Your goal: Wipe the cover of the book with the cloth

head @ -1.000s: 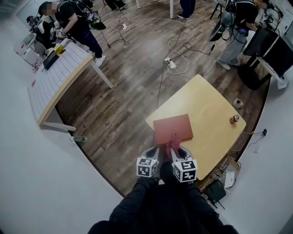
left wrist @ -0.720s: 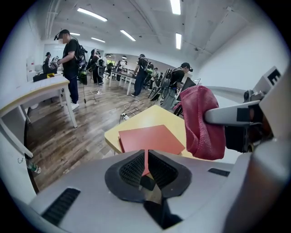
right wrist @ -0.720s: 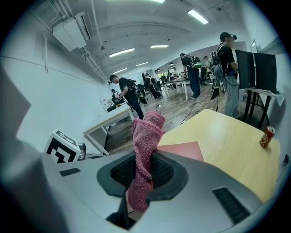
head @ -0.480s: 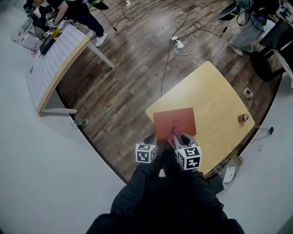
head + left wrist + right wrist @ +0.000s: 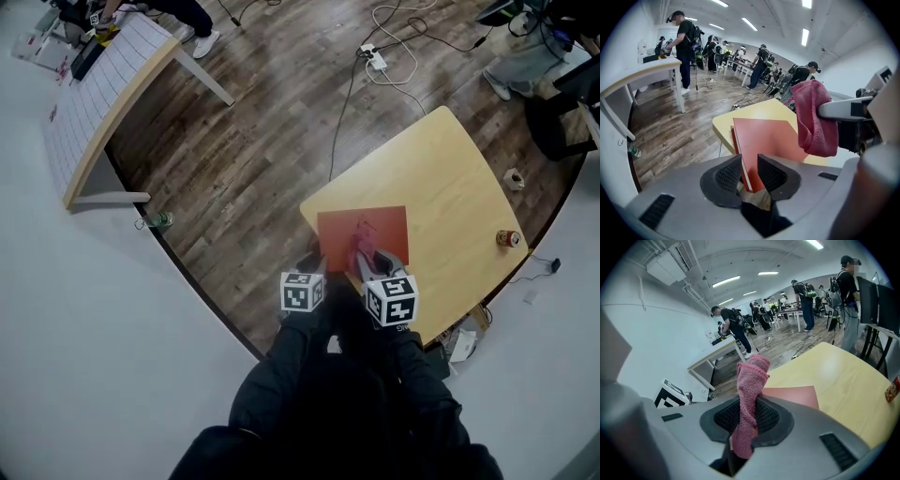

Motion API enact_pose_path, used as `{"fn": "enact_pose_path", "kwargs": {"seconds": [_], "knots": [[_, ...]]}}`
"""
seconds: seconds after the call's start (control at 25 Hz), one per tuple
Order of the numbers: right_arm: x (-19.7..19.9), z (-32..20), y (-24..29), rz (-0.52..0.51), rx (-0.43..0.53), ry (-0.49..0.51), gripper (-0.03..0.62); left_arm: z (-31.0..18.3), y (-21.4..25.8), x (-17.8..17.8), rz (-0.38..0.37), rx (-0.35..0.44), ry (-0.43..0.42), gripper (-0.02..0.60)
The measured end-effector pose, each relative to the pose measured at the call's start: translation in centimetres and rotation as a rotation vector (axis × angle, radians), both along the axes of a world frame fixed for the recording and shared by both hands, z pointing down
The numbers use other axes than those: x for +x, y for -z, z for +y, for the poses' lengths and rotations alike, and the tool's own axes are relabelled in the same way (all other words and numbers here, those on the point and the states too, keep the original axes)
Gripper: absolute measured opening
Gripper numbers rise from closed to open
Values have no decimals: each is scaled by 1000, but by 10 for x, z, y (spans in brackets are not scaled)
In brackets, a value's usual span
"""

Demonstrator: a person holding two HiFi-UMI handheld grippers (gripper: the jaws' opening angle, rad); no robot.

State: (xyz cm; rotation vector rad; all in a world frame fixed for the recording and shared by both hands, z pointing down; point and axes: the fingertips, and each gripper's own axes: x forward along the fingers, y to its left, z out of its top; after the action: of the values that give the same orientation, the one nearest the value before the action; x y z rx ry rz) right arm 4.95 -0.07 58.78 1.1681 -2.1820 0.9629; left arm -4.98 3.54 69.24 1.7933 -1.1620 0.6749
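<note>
A red book (image 5: 364,233) lies at the near corner of the yellow table (image 5: 441,178). In the left gripper view my left gripper (image 5: 749,174) is shut on the near edge of the red book (image 5: 764,140). The right gripper (image 5: 747,416) is shut on a pink cloth (image 5: 749,394) that sticks up between its jaws. From the head view the cloth (image 5: 360,249) hangs over the book's near part, just right of the left gripper (image 5: 314,272). Whether the cloth touches the cover I cannot tell.
A small can (image 5: 508,238) stands near the table's right edge. Cables and a power strip (image 5: 379,62) lie on the wooden floor beyond. A long white table (image 5: 103,103) stands at the far left, with people working around it. A white wall (image 5: 112,356) runs on my left.
The head view has shifted, so the table and book sit higher and closer to me. The grippers keep their hold on the book and the cloth.
</note>
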Motion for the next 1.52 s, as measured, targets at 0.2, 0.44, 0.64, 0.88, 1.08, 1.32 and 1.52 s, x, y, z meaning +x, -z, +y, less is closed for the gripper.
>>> {"fn": "enact_pose_path", "kwargs": {"seconds": [0.2, 0.44, 0.64, 0.88, 1.08, 1.32, 1.52], "knots": [[-9, -13, -13, -1, -28, 11, 75, -1, -17, 3, 18, -52, 0, 110], [-42, -33, -22, -68, -55, 83, 75, -2, -27, 4, 58, -87, -1, 129], [-71, -49, -36, -128, -98, 139, 75, -2, -27, 9, 61, -93, -33, 118], [-98, -63, -52, -196, -163, 176, 75, -4, -27, 9, 73, -103, -34, 115], [-98, -68, -78, -172, -214, 176, 75, -3, -27, 8, 74, -108, -45, 115], [-75, -74, -99, -82, -233, 165, 75, -5, -28, 7, 68, -109, -50, 114], [-53, -74, -105, -28, -230, 150, 75, -3, -28, 6, 63, -117, -53, 114]]}}
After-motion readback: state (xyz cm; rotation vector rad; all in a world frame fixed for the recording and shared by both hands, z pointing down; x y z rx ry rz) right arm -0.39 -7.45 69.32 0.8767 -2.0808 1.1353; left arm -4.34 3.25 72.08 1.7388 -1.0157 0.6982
